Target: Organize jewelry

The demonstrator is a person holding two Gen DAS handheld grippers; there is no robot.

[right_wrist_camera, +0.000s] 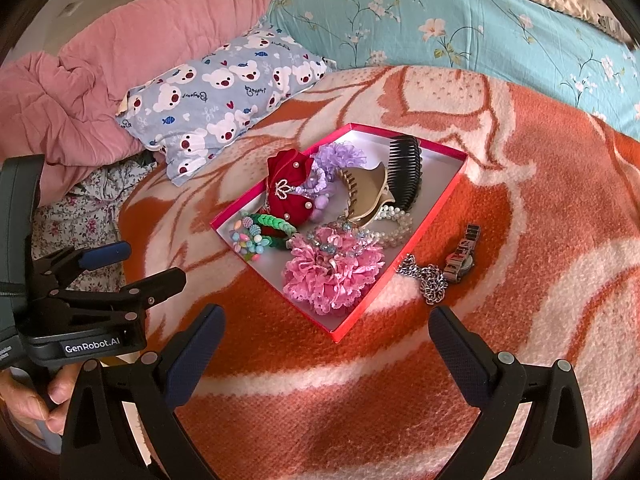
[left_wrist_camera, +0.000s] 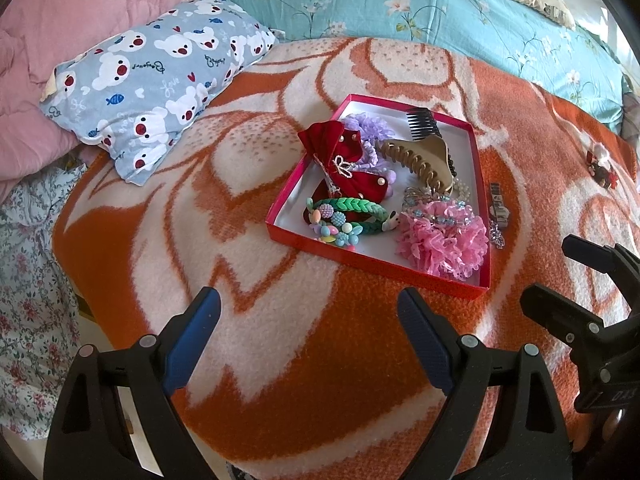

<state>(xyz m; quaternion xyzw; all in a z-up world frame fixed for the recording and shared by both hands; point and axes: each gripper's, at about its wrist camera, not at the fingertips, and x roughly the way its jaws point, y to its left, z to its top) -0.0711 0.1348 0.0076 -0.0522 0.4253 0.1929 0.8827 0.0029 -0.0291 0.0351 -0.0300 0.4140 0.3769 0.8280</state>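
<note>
Hovering empty-handed over the nearly filled red box

You are holding the left gripper [left_wrist_camera: 308, 328] at lower left, fingers apart, aiming at the red box [right_wrist_camera: 280, 296] mid-frame; the right gripper [right_wrist_camera: 326, 340] is gaping toward the watch [right_wrist_camera: 460, 258] and chain [right_wrist_camera: 430, 282] lying outside, right.

I see an orange blanket [right_wrist_camera: 520, 200] with a large white leaf pattern, and on it a red box [right_wrist_camera: 440, 204] that is white inside. In the box I see a pink ruffled flower [right_wrist_camera: 332, 268], a dark red velvet bow [right_wrist_camera: 288, 188], a lilac scrunchie [right_wrist_camera: 340, 156], a black comb [right_wrist_camera: 406, 168] and a beige claw clip [right_wrist_camera: 368, 192]. Behind lie a grey-blue pillow [right_wrist_camera: 224, 100] printed with white bears, a plain pink quilt [right_wrist_camera: 120, 64] and a turquoise flowered cover [right_wrist_camera: 460, 12].
</note>
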